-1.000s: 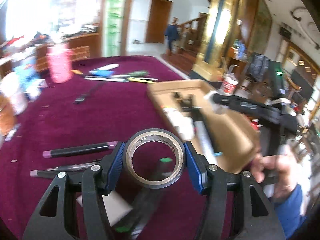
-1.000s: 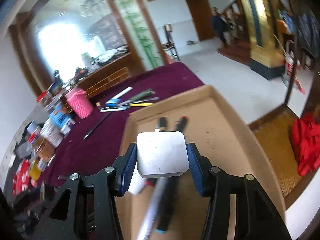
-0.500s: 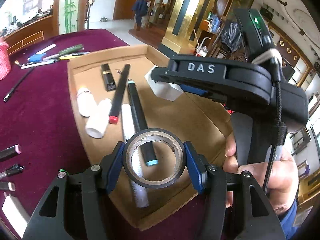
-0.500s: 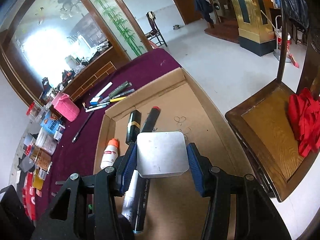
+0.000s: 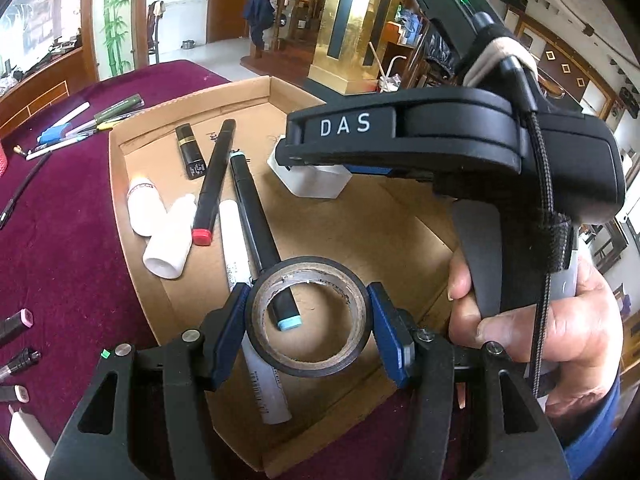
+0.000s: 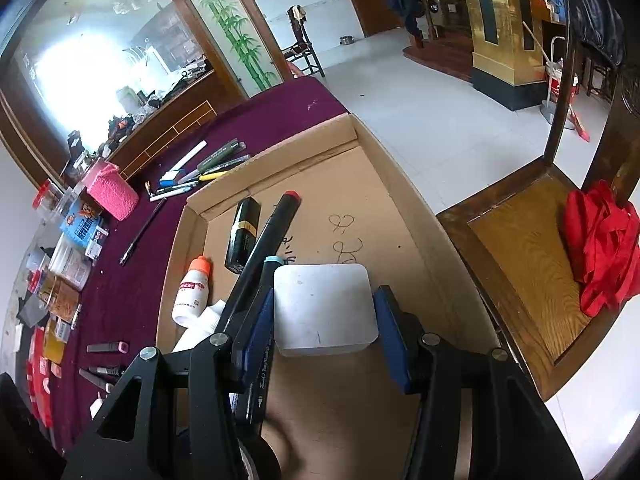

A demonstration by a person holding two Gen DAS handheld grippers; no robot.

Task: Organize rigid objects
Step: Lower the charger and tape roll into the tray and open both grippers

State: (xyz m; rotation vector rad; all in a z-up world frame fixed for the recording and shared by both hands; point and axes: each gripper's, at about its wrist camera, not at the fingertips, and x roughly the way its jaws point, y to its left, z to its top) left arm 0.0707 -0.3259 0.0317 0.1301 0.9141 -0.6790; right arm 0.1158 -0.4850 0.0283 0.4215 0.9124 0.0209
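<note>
My left hand-held gripper [image 5: 307,322] clamps the tape roll [image 5: 307,316] over the box's [image 5: 120,184] 6 o'clock end; right hand-held gripper [image 6: 324,316] clamps a white block [image 6: 325,308] mid-box. Dropped, tape lands on the pens [image 5: 256,224], may roll out.

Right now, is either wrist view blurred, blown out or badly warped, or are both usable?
Left wrist: sharp; the tape roll and cardboard tray read clearly, with fisheye bending at the edges. Right wrist: sharp on the white box, but the window at upper left is blown out to white, and straight lines curve strongly toward the rim. Both usable.
</note>
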